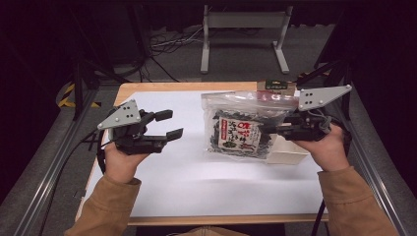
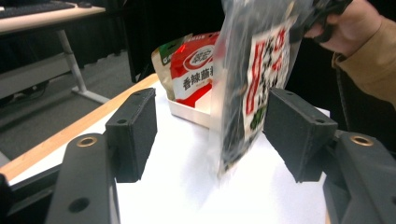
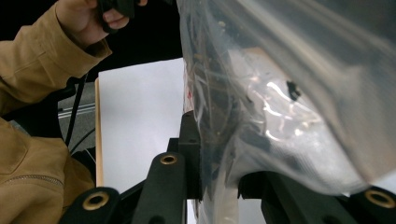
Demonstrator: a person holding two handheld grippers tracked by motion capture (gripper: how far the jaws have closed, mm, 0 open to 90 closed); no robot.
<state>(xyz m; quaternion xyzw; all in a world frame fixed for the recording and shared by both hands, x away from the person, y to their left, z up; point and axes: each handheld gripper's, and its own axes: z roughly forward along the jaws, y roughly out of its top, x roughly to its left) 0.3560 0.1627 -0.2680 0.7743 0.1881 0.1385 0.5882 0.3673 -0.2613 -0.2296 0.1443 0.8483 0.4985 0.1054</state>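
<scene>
The table (image 1: 162,196), covered with a white sheet, carries a shallow white tray (image 1: 290,150) at its right side; the left gripper view shows two snack pouches, one red (image 2: 196,72) and one green (image 2: 163,56), standing in that tray.

The clear bag of dark dried food (image 1: 241,128) with a red-and-white label is the item in hand. It hangs off the sheet, in front of the tray, gripped at its right edge.

The right gripper (image 1: 275,129) has its jaws clamped on the bag's plastic; the right gripper view shows the film pinched between them. The left gripper (image 1: 169,124) stands well apart from the bag, jaws spread and holding nothing.

Assessment: the bag is picked up and handed to one gripper alone. Setting it into the tray beside the pouches appears to remain, and release is not yet done.
</scene>
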